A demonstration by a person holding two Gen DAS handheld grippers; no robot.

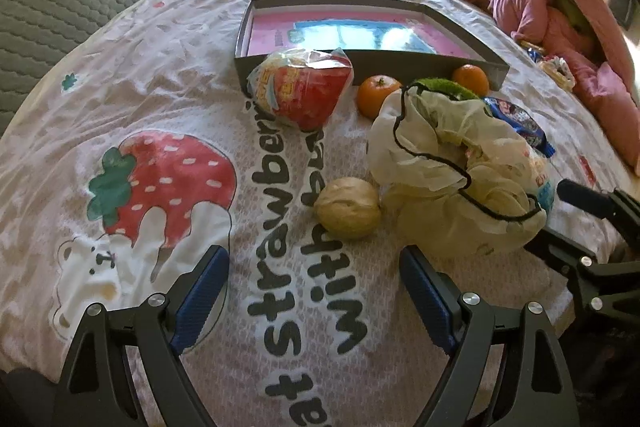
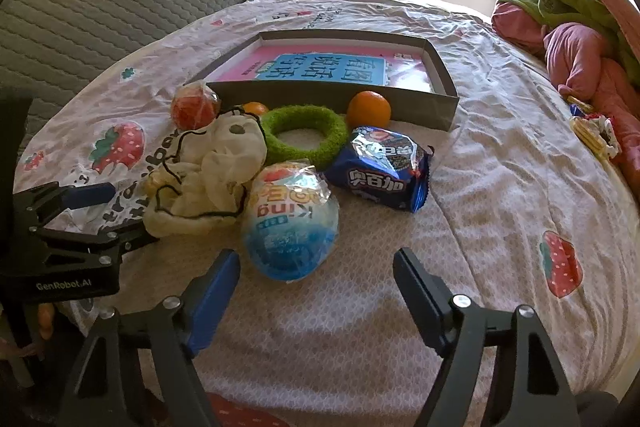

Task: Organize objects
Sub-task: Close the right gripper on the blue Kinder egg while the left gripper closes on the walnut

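You have a shallow grey box (image 2: pixel 444 107) with a pink-and-blue bottom lying open on the bed. Just before it lie two oranges (image 2: pixel 368 109), a green fuzzy ring (image 2: pixel 304 131), a cream drawstring bag (image 2: pixel 208 171), a blue snack packet (image 2: pixel 380 171) and a blue wrapped egg (image 2: pixel 290 223).

Both grippers share one build — matte black angular frames with triangular cut-outs at the base. On the left gripper (image 1: pixel 312 291), round silver screw heads sit at each linkage pivot, and the fingers (image 1: pixel 200 299) carry ribbed blue pads. The right gripper (image 2: pixel 316 291) matches it. Toward nine o'clock in the right wrist view, the left gripper's black body bears small pale lettering — "GenRobot.AI".
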